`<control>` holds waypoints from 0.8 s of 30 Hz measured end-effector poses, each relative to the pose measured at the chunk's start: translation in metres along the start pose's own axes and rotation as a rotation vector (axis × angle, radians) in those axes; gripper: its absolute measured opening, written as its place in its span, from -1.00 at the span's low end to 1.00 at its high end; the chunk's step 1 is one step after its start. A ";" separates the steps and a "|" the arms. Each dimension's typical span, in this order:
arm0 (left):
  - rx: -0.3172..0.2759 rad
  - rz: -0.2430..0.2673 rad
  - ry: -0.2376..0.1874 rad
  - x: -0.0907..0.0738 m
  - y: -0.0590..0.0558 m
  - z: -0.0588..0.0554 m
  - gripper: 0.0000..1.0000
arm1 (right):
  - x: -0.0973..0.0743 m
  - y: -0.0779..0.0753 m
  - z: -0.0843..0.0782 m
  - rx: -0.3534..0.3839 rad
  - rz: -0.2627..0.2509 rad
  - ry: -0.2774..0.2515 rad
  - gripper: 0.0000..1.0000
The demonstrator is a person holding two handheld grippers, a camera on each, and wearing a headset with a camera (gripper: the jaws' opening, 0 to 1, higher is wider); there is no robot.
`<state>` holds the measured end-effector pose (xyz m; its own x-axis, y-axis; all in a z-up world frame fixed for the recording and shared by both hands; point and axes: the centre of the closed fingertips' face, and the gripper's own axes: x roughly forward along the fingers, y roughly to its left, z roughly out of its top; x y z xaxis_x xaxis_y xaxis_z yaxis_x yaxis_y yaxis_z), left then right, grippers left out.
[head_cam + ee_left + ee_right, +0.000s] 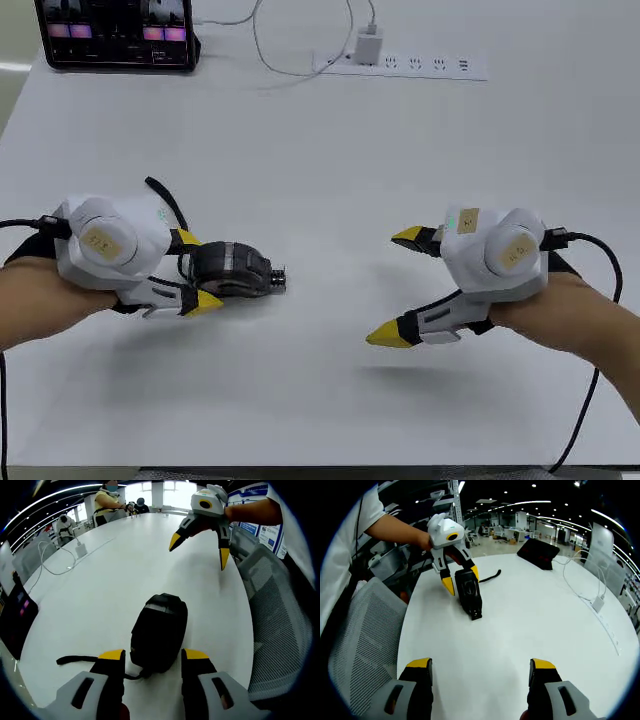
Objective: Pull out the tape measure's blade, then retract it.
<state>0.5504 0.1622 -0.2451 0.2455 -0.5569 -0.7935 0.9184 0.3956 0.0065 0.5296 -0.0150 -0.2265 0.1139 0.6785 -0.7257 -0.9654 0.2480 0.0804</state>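
A black tape measure [232, 271] lies on the white table, its blade tip pointing right and its wrist strap [166, 200] trailing behind. My left gripper [195, 270] has its yellow-tipped jaws against both sides of the case [159, 630], shut on it. In the right gripper view the tape measure [470, 593] sits between those jaws, blade hook [476, 615] toward me. My right gripper [397, 286] hovers open well to the right, nothing between its jaws, also seen in the left gripper view as the right gripper [197, 547].
A tablet [118, 33] stands at the far left of the table. A white power strip [405, 64] with a charger and cable lies at the far edge. A mesh chair [360, 645] stands by the table edge.
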 end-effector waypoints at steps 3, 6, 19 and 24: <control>0.001 -0.004 0.003 0.001 0.000 0.000 -0.24 | 0.001 0.000 0.000 0.003 0.001 -0.003 0.55; 0.004 -0.006 0.010 0.002 0.000 -0.002 -0.27 | 0.001 0.001 0.000 0.004 0.003 -0.003 0.54; 0.012 -0.019 0.011 0.005 -0.001 -0.001 -0.41 | 0.005 0.003 0.001 0.005 0.013 -0.007 0.48; 0.015 -0.026 0.023 0.005 -0.002 -0.001 -0.42 | 0.006 0.002 0.001 0.003 0.015 -0.008 0.47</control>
<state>0.5497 0.1597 -0.2496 0.2148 -0.5501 -0.8070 0.9288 0.3704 -0.0053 0.5282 -0.0091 -0.2299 0.1015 0.6873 -0.7192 -0.9663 0.2401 0.0930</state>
